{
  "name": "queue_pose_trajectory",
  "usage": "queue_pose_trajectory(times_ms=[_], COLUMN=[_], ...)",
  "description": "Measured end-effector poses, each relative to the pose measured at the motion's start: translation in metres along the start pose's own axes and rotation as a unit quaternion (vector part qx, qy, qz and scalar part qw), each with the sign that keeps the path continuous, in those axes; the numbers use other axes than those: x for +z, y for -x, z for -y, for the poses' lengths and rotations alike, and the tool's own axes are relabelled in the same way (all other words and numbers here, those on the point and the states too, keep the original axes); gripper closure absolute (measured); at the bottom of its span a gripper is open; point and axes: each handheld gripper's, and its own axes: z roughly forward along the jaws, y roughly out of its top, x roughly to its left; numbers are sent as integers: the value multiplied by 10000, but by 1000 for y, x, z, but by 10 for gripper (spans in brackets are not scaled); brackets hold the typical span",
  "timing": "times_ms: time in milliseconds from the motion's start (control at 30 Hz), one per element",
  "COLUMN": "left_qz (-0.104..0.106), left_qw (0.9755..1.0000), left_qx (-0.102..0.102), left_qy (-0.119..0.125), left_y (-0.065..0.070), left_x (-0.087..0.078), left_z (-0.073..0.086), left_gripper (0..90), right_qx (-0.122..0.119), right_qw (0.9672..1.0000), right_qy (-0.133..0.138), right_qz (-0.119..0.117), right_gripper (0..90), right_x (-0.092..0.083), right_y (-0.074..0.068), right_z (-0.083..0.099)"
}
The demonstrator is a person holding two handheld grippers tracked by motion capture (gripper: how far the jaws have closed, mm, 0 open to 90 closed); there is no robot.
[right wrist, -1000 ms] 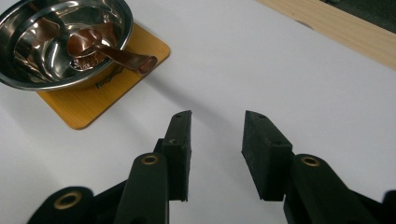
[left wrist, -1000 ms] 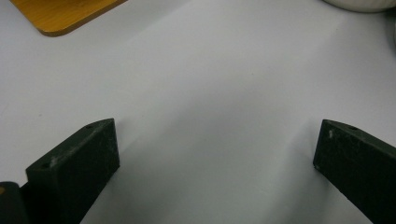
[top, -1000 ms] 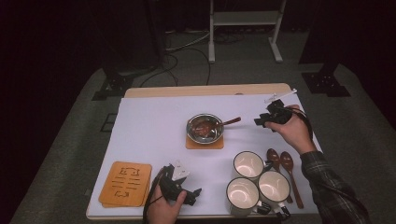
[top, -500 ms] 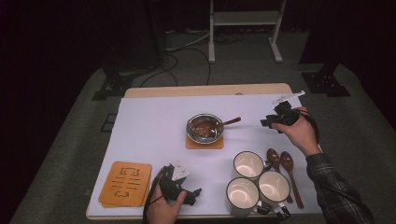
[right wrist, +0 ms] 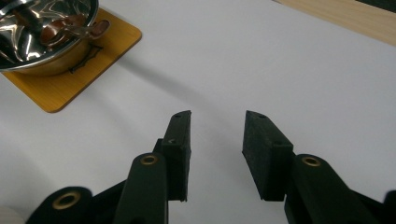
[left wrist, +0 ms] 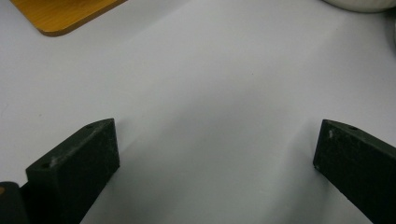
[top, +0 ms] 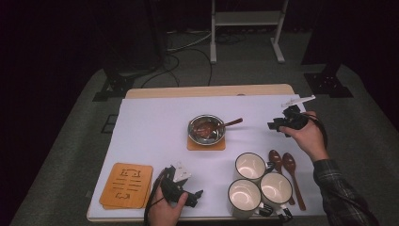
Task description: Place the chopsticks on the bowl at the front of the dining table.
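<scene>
We bring the right tongs (top: 275,126) toward the spoon in the bowl

Both tongs are apart and empty; the left tongs (top: 197,195) rest near the front edge. The spoon (top: 229,123) lies in the bowl (top: 205,129) at the middle of the surface (top: 150,127); we should approach its handle low and straight.

A shiny steel bowl (top: 205,129) sits upright at the centre of the high view on a square orange-brown wooden coaster (top: 205,143). Reddish-brown contents lie inside it, and a brown spoon (top: 231,123) leans in the bowl, its handle reaching past the rim toward the right of the frame.
</scene>
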Motion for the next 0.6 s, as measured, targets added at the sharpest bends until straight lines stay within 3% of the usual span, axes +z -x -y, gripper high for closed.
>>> queue_pose_trajectory(times_ms=[600], left_qz=[7], left_qw=[10000], left_qx=[-3], left_qy=[-7], left_y=[0], left_x=[0], left_z=[0], left_gripper=[0], right_qx=[144], right_qw=[9998], right_qy=[150], right_qz=[64], right_gripper=[616], right_x=[-11], right_y=[10], right_z=[25])
